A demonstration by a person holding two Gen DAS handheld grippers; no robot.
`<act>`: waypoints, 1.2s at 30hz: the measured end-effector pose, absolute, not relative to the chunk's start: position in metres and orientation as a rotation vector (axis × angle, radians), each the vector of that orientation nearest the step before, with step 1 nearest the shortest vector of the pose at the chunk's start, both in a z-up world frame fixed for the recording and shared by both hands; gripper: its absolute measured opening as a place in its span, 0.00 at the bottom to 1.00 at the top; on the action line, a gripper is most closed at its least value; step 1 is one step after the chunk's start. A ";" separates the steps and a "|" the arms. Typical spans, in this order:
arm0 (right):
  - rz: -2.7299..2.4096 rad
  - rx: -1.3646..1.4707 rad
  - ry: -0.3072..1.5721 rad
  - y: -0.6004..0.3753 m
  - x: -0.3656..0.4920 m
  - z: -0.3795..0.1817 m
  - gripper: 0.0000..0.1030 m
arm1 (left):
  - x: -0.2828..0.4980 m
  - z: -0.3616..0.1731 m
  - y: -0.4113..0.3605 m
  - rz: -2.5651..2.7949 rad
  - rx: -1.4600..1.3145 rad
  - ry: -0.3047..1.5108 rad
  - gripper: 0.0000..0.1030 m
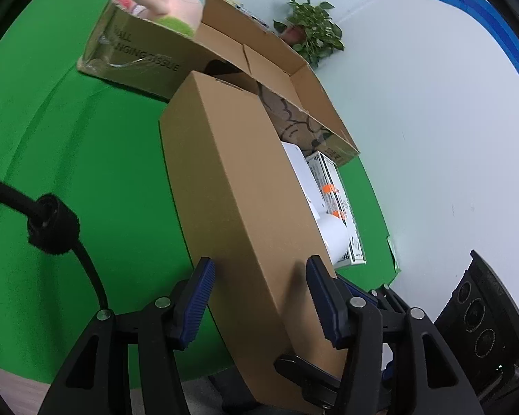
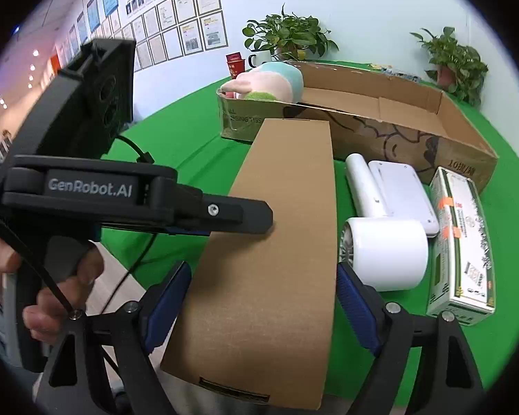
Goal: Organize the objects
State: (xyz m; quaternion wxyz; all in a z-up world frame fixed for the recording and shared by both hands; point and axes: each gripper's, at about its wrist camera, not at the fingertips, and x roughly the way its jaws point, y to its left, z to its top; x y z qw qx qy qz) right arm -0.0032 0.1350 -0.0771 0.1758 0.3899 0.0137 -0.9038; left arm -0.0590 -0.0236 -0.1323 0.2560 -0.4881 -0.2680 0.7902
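Both tools set around the long cardboard box at its near end.

Left tool (image 1: 259,297) and right tool (image 2: 263,297) spread wide, flanking long cardboard box (image 2: 276,242) on tabletop (image 1: 86,159); firm contact not confirmed. Possible slip or tilt from unequal squeeze, knocking the white hair dryer (image 2: 384,252) just beside it.
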 end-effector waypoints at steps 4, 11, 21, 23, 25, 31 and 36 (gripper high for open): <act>-2.523 1.102 -0.066 0.140 -0.003 -0.076 0.81 | -0.060 -0.135 -0.028 2.148 -1.336 -0.759 0.61; -2.425 1.112 -0.276 0.153 -0.008 -0.077 0.81 | -0.061 -0.134 -0.034 2.165 -1.349 -0.790 0.71; -2.330 1.109 -0.383 0.153 -0.011 -0.080 0.81 | -0.055 -0.127 -0.049 2.211 -1.346 -0.766 0.68; -2.317 1.109 -0.384 0.152 -0.012 -0.080 0.82 | -0.054 -0.122 -0.053 2.223 -1.337 -0.776 0.66; -2.304 1.111 -0.376 0.150 -0.012 -0.080 0.82 | -0.055 -0.119 -0.056 2.231 -1.330 -0.789 0.65; -2.301 1.116 -0.305 0.138 -0.012 -0.079 0.84 | -0.056 -0.113 -0.066 2.238 -1.322 -0.823 0.62; -2.342 1.097 -0.232 0.136 -0.009 -0.075 0.85 | -0.055 -0.112 -0.068 2.245 -1.327 -0.810 0.61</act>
